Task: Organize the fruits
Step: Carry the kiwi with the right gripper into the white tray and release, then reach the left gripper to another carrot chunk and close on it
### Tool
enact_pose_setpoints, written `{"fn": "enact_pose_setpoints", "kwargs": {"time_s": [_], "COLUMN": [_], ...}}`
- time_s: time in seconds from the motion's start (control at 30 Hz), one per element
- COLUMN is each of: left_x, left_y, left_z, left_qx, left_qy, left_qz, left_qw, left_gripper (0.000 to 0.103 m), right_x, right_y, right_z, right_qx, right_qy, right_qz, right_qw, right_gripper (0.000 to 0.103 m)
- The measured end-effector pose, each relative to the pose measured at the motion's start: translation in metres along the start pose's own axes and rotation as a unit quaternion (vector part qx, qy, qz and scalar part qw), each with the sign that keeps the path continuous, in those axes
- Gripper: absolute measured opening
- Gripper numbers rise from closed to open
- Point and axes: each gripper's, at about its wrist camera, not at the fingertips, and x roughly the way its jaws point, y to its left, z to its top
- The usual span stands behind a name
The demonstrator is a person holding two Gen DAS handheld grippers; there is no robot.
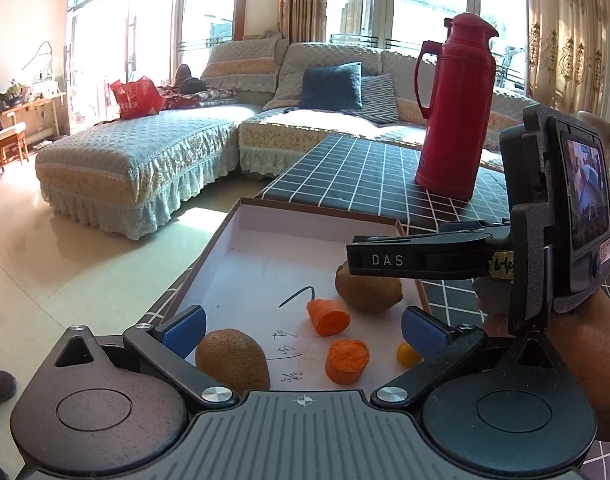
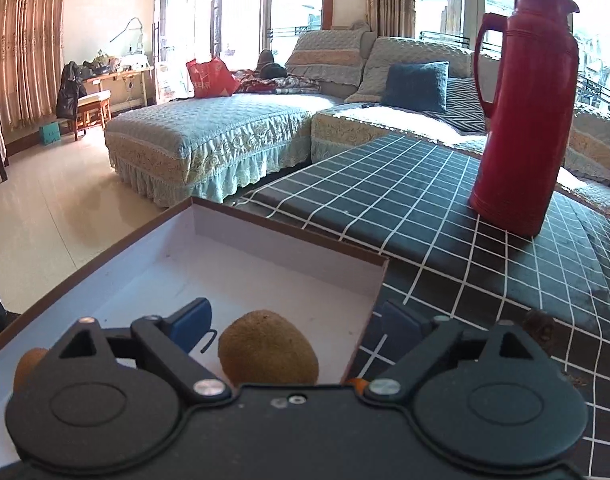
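Note:
A shallow white box (image 1: 301,218) lies on the checked table. In it, in the left wrist view, are a near kiwi (image 1: 233,361), a far kiwi (image 1: 369,292), two carrot pieces (image 1: 328,316) (image 1: 347,361) and a small yellow tomato (image 1: 407,354). My left gripper (image 1: 303,330) is open above these, holding nothing. My right gripper (image 1: 379,258) reaches in from the right, just over the far kiwi. In the right wrist view the right gripper (image 2: 297,326) is open with the far kiwi (image 2: 267,352) between its fingers, untouched. One blue pad (image 2: 401,326) hangs outside the box wall (image 2: 369,312).
A tall red thermos (image 1: 455,108) (image 2: 525,112) stands on the dark checked tablecloth (image 2: 445,220) behind the box. A sofa (image 1: 153,152) with cushions lies beyond the table's far edge. The box sits at the table's left edge, with tiled floor (image 1: 65,260) below.

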Motion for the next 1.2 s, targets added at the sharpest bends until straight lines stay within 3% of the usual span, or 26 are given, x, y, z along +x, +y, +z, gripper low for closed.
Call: {"fn": "enact_pose_setpoints", "kwargs": {"time_s": [0.13,0.27,0.53,0.73,0.9,0.97,1.0,1.07,1.2], "left_x": [-0.006,-0.005,0.012,0.031,0.066,0.082,0.091,0.107,0.127], "left_y": [-0.012,-0.021,-0.068,-0.143,-0.198,-0.207,-0.212,-0.216,-0.220], "left_z": [-0.001,-0.002,0.000,-0.006,-0.019,-0.021,-0.022,-0.022,-0.020], "left_qx": [0.002,0.006,0.003,0.053,0.113,0.120,0.120,0.112,0.102], "left_qy": [-0.009,-0.009,-0.001,-0.021,-0.010,-0.002,0.007,0.024,0.044], "left_qz": [-0.021,-0.028,-0.037,-0.057,-0.057,-0.057,-0.054,-0.056,-0.062], "left_qw": [0.9997,0.9996,0.9993,0.9968,0.9919,0.9912,0.9913,0.9918,0.9919], "left_gripper": [0.103,0.103,0.103,0.103,0.103,0.099,0.091,0.086,0.084], "right_x": [-0.027,-0.054,-0.151,-0.193,-0.203,-0.205,-0.207,-0.209,-0.213], "right_y": [-0.022,-0.061,-0.113,-0.132,-0.150,-0.157,-0.161,-0.167,-0.172], "right_z": [-0.003,-0.013,-0.075,-0.111,-0.121,-0.124,-0.125,-0.127,-0.131], "right_qx": [0.021,0.060,0.086,0.101,0.126,0.131,0.136,0.143,0.145], "right_qy": [-0.046,-0.065,-0.080,-0.087,-0.093,-0.094,-0.094,-0.095,-0.098], "right_qz": [-0.048,-0.105,-0.146,-0.162,-0.156,-0.161,-0.163,-0.164,-0.170], "right_qw": [0.998,0.991,0.982,0.978,0.975,0.974,0.973,0.971,0.970], "right_gripper": [0.094,0.094,0.095,0.095,0.095,0.095,0.095,0.095,0.095]}}
